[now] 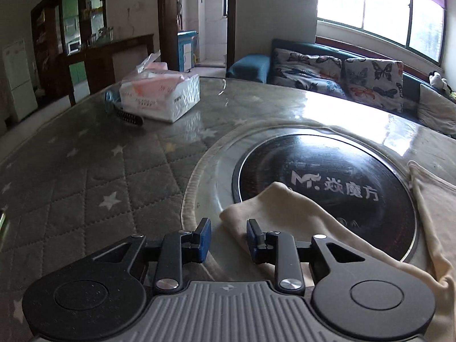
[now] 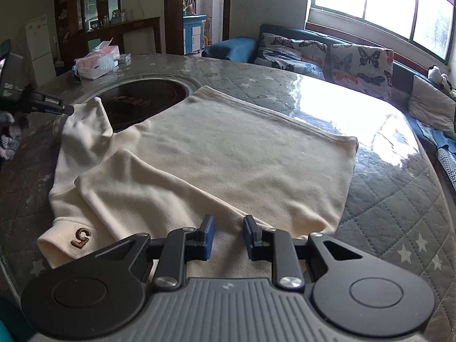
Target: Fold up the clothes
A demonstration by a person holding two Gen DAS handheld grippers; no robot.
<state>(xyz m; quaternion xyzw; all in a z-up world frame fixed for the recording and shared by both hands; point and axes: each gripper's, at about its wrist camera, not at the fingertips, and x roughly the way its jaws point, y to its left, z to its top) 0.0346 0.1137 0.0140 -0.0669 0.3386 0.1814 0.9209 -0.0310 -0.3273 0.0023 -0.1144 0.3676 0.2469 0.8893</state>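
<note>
Garment: a cream top (image 2: 216,154) lies flat on the desk (image 2: 399,199), its body spread ahead of the right tool (image 2: 228,236), hem at the far side.
Near sleeve: one sleeve (image 2: 159,196) is already laid across the body just ahead and left of the right tool; judged, this narrows the top so it can be folded to a tidy block.
Cuff: a cuff bearing a brown "5" (image 2: 81,235) sits low and left of the right tool, off the edge of the body.
Far sleeve: the other sleeve (image 1: 285,208) runs from the body out over the dark round hob (image 1: 327,188) set in the desk; its tip lies just ahead of the left tool (image 1: 228,239).
Left tool: jaws apart, nothing between them; the sleeve's end passes under and beside its right finger. Whether that finger touches the cloth cannot be told.
Right tool: jaws apart, holding nothing, poised low over the near edge of the top, with cloth right beneath the gap.
Why so placed: each tool appears lined up with the part it would take, left on the loose sleeve, right on the body's near edge.
Step, judged: the far sleeve is not yet folded in.
Elsewhere: a tissue pack (image 1: 159,97) stands well ahead and left of the left tool.
</note>
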